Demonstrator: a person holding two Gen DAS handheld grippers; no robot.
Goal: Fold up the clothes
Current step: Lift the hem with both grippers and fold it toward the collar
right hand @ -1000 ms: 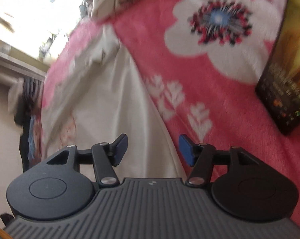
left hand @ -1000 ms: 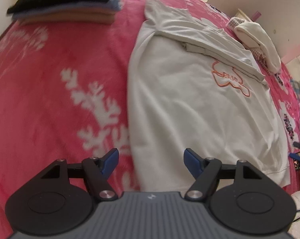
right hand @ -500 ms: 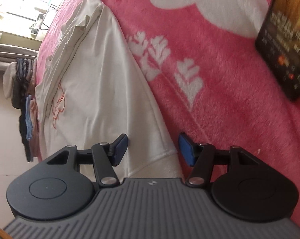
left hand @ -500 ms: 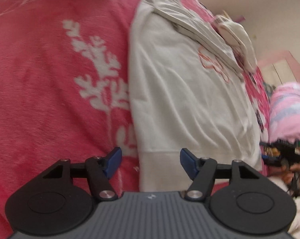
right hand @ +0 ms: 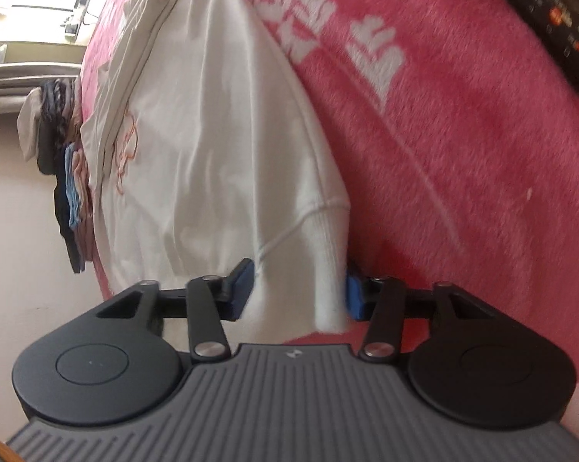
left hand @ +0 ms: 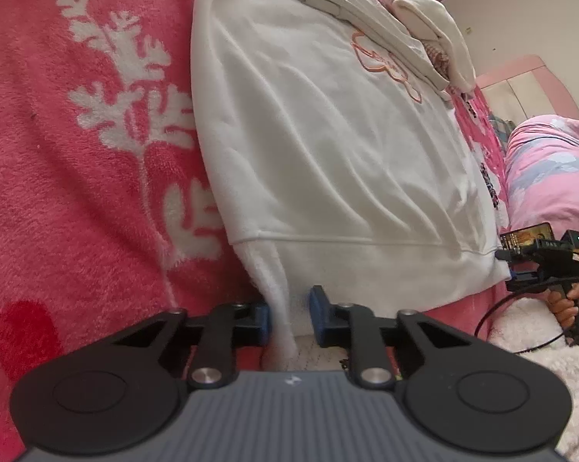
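Both of your tools have dropped toward the near hem of the white sweatshirt (left hand: 327,146), which lies flat on the pink blanket (left hand: 77,192) of the bed with its sleeves already crossed over the chest. A second ago each tool hung wide above the fabric; now the left tool (left hand: 289,317) has the left corner of the ribbed hem between its blue pads (left hand: 319,313), and its jaws are closing, with a small gap still showing on the right side of the cloth. Your right tool (right hand: 299,288) straddles the opposite hem corner, jaws also closing but wider apart, the cloth bunched between them and touching the right pad at least. So you have gone from approach to the pinch itself, and I judge the next step is to lift the hem and carry it toward the collar for the crosswise fold. Let both grips finish before you raise anything, since the thick ribbing could slip out of a half-closed jaw. The stack of folded clothes (right hand: 68,177) sits at the far end of the bed, well apart from your working area.
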